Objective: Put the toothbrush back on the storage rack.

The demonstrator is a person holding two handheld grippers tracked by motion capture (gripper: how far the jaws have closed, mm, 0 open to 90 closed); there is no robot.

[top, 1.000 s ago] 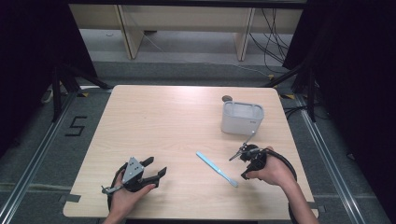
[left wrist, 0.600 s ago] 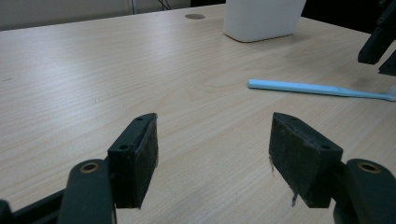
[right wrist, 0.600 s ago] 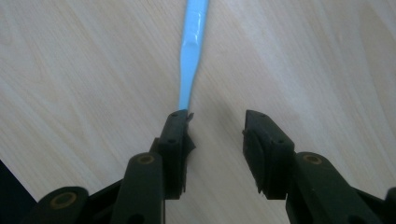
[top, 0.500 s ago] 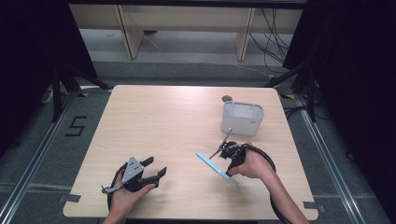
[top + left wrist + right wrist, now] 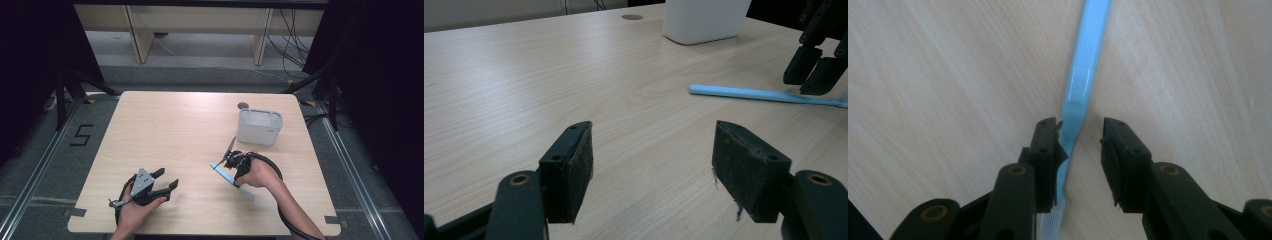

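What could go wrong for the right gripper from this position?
The right gripper straddles the blue toothbrush off-centre, with its left finger already touching the handle while the right finger stands clear. Closing now could push or twist the toothbrush aside rather than grip it. The handle lies flat on the table, so the fingers may also scrape the wood.

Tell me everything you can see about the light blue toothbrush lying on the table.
The toothbrush is slim, light blue and looks like plastic, with a long flat handle and pale bristles at the end nearest the right gripper's camera. It lies flat on the wooden table, angled diagonally in the high view, in front of the white container. The right gripper is down over it with its jaws open on either side of the neck; one jaw looks to be against its edge, the other apart.
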